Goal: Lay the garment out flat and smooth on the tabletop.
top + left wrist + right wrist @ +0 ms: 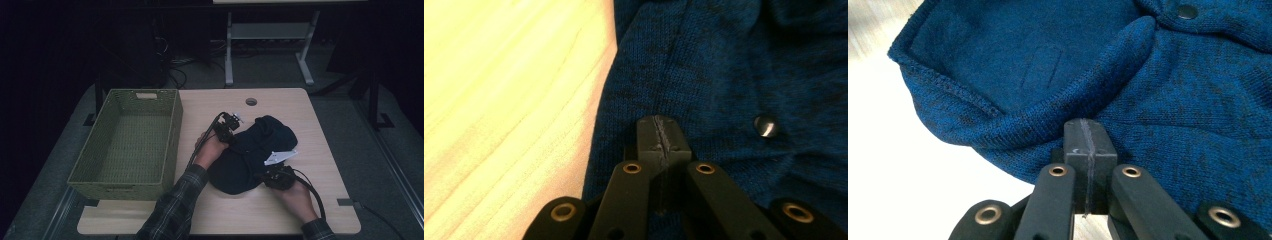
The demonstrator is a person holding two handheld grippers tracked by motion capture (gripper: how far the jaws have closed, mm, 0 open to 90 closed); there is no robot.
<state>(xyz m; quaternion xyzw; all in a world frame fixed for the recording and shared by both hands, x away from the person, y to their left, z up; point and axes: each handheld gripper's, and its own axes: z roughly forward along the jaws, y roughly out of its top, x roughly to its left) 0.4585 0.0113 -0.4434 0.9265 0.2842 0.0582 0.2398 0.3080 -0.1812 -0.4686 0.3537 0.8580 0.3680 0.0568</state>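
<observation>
Item one: dark blue knitted garment (250, 155), bunched in a rough heap on the tabletop (280, 210), right of centre and nearer my front edge than the far one. It lies well apart from the green woven basket (170, 145), which stands along the left edge, nothing in it that I can see. A small dark button (765, 126) shows on the knit in the left gripper view; a hemmed edge curls over in the right gripper view.

Item two: left gripper (231, 121), at the heap's far-left shoulder. In its own view the jaws are pressed flat together, tips resting over the fabric near its edge beside bare wood. I cannot tell whether any knit is pinched between them.

Item three: right gripper (275, 176), at the heap's near-right edge. Jaws clenched together here too, with the folded hem just beyond the tips; again I cannot tell if cloth is caught.

Relation that matters: the garment lies between my two grippers, its longer run going diagonally from far-left to near-right, one gripper at each end. The basket is on the left gripper's side, so I judge any carry toward it would be led by that hand, with the right following across the heap.
</observation>
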